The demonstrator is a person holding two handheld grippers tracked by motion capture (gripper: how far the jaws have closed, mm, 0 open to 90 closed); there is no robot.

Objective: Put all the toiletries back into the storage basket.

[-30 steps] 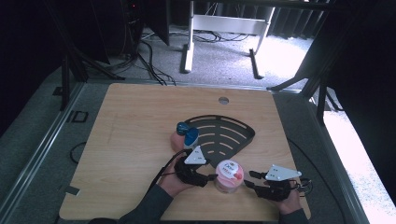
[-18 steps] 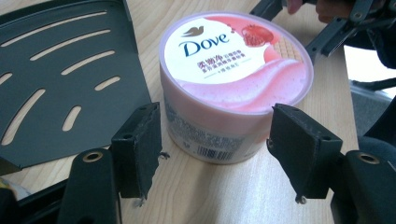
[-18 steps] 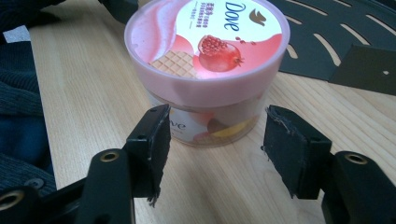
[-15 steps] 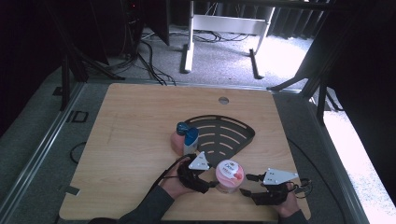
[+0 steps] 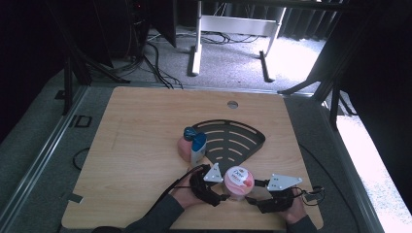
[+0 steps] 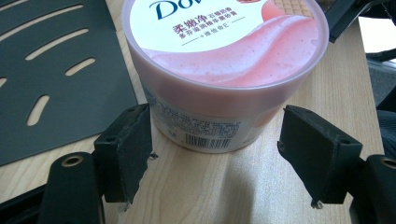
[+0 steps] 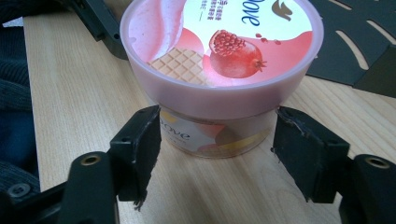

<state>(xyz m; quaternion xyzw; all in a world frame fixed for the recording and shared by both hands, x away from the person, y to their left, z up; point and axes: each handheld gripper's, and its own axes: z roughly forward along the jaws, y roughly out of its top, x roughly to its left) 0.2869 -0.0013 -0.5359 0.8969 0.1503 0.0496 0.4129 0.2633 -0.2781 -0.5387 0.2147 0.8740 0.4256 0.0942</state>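
A pink Dove tub (image 5: 238, 182) with a pomegranate lid stands upright on the wooden table (image 5: 145, 126) near its front edge. My left gripper (image 5: 221, 195) comes at it from the left and my right gripper (image 5: 252, 200) from the right. In the left gripper view the tub (image 6: 224, 60) sits just ahead of the gripper (image 6: 219, 156), whose pads (image 6: 126, 149) stand off its wall. In the right gripper view the tub (image 7: 219, 51) is likewise clear of the gripper (image 7: 224, 154) and its pads (image 7: 308, 154). Both pairs of jaws have just been opening, with the tub between them.
A black slotted fan-shaped tray (image 5: 238, 141) lies flat behind the tub. A pink jar (image 5: 183, 148) and a blue-capped bottle (image 5: 197, 145) stand at the tray's left corner. The table's front edge lies just under both hands. Cables and a metal stand are on the floor beyond.
Both grippers' jaws have spread wider at the tub's sides. The left hand has settled slightly lower. The tub stays in place.
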